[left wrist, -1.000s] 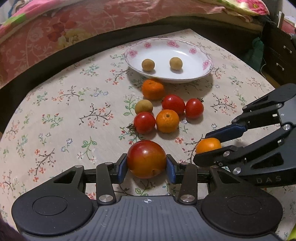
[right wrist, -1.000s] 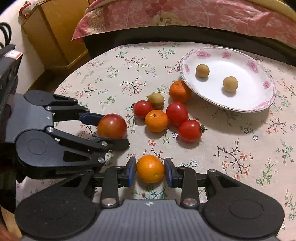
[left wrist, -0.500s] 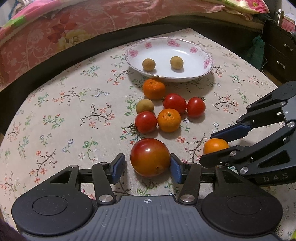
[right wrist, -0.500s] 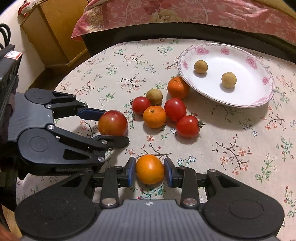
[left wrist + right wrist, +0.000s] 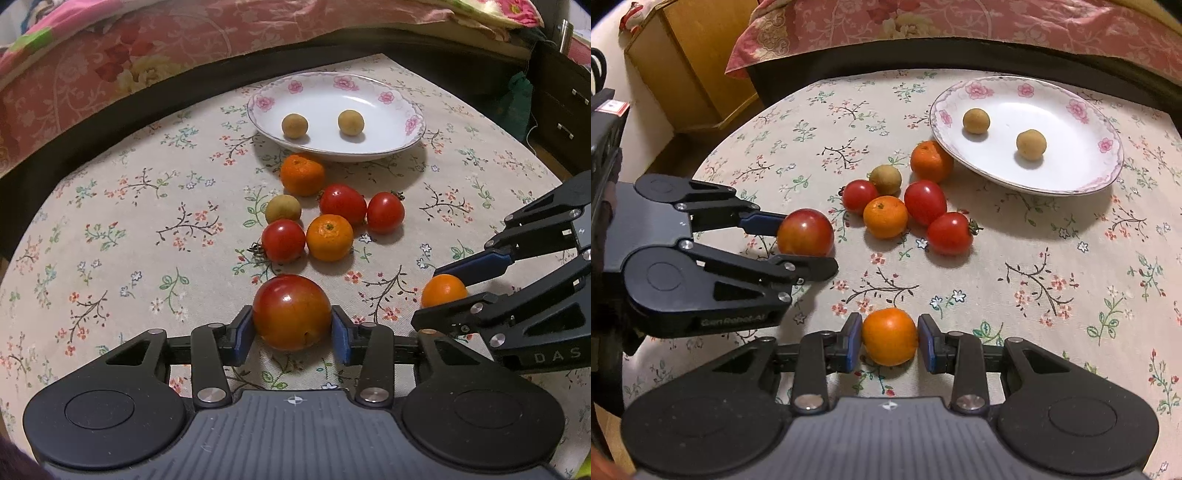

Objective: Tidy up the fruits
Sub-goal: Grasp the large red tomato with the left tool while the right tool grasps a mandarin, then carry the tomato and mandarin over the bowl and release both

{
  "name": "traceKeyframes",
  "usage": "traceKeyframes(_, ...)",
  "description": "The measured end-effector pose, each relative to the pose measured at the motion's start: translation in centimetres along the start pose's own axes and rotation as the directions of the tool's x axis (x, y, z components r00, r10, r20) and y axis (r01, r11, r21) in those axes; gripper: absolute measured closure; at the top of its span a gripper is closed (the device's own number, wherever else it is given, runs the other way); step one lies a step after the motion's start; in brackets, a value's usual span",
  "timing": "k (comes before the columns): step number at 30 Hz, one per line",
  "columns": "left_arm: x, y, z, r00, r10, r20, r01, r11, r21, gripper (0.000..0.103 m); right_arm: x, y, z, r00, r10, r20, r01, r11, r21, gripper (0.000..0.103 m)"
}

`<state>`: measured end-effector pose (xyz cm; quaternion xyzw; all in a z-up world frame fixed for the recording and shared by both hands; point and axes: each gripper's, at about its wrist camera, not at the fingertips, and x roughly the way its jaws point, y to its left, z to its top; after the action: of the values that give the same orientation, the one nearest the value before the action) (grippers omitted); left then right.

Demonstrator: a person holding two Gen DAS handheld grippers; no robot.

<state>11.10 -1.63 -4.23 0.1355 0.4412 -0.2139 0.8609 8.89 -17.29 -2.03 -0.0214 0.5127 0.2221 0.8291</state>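
Two longans [image 5: 294,126] sit on the plate [image 5: 384,153]; six fruits wait beside it. Left gripper [image 5: 291,330] clasps a large tomato [image 5: 291,312], while right gripper [image 5: 889,343] pinches a mandarin [image 5: 889,341].

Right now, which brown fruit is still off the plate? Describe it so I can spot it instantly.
Start at the flowered white plate on the floral tablecloth, then drop to the cluster of fruit just in front of it. The lone longan sits at the cluster's far-left edge, between a tomato and a mandarin: small, dull brown, the only non-red, non-orange piece there.

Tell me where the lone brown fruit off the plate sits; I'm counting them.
In the left wrist view, the brown fruit lies mid-table, beside a tomato, just below the orange near the plate.
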Motion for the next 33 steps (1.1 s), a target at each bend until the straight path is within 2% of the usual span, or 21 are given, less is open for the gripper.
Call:
traceKeyframes(6,0.1,0.1,0.0,1.0,0.007,-0.001,-0.007,1.0,-0.004,0.047,0.0,0.1,-0.2,1.0,-0.006,-0.004,0.006,1.0,-0.006,0.069)
traceKeyframes(8,0.1,0.1,0.0,1.0,0.017,-0.005,-0.017,1.0,-0.005,0.043,-0.2,0.0,-0.4,1.0,-0.003,-0.003,0.003,1.0,0.006,0.069)
traceKeyframes(11,0.2,0.3,0.0,1.0,0.019,-0.006,-0.019,1.0,-0.019,0.042,-0.3,-0.2,-0.5,1.0,-0.005,-0.004,0.005,1.0,0.022,0.069)
traceKeyframes(15,0.1,0.0,0.2,1.0,0.013,-0.019,-0.014,1.0,-0.028,0.052,-0.3,-0.3,-0.6,1.0,-0.01,0.002,0.01,0.999,0.046,0.069)
traceKeyframes(19,0.0,-0.7,0.2,0.999,0.048,-0.025,-0.049,0.999,-0.024,0.053,-0.7,-0.5,-1.1,1.0,-0.013,0.009,0.012,0.996,0.083,0.071)
traceKeyframes(22,-0.3,-0.8,0.1,0.999,0.047,-0.023,-0.048,0.999,-0.024,0.053,-1.5,-0.9,-1.2,0.999,-0.038,0.025,0.035,0.994,0.1,0.071)
traceKeyframes(27,-1.2,-1.3,0.5,0.999,0.031,0.009,-0.031,0.999,-0.015,0.053,-2.5,-1.7,0.1,0.995,-0.079,0.061,0.07,0.989,0.126,0.071)
traceKeyframes(33,-1.7,-1.1,3.1,0.997,0.018,0.077,-0.017,1.0,-0.021,0.053,-3.4,-2.2,2.6,0.987,-0.126,0.097,0.111,0.983,0.146,0.071)
